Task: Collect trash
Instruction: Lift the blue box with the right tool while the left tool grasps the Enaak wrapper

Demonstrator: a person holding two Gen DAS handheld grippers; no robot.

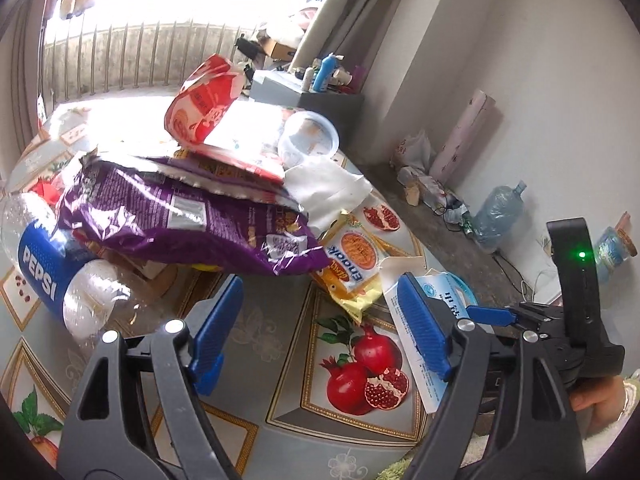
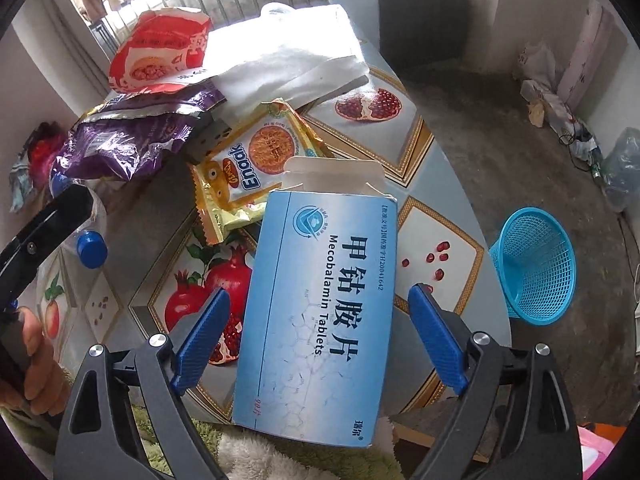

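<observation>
Daylight from a barred window falls across a round table [image 2: 440, 184] covered in a pomegranate-print cloth, where I count the trash piece by piece; one empty Pepsi bottle [image 1: 52, 264] lies on its side at the left edge, its blue cap [image 2: 91, 248] toward me; one purple snack bag [image 1: 192, 216] sprawls over it toward the middle; one red snack bag [image 1: 204, 100] sits on top of the heap at the far side; one clear plastic cup [image 1: 310, 136] lies tipped beside it, with one white tissue [image 1: 332, 188] just in front; one yellow Enaak wrapper [image 2: 256, 168] lies flat near the middle. One blue medicine box [image 2: 320, 312], its far flap open, rests at the near edge and overhangs it slightly. My right gripper [image 2: 320, 336] hangs over that box with its jaws wide, one pad to each side of the box and neither touching it; nothing is held. My left gripper [image 1: 320, 332] hovers over bare cloth just left of the box, jaws likewise spread and empty. One hand [image 2: 36, 364] shows at the left of the right wrist view, wrapped round the other tool. One blue mesh basket [image 2: 534, 264] stands on the concrete floor beyond the table's right edge; one large water jug [image 1: 500, 216] stands farther off by the wall.
</observation>
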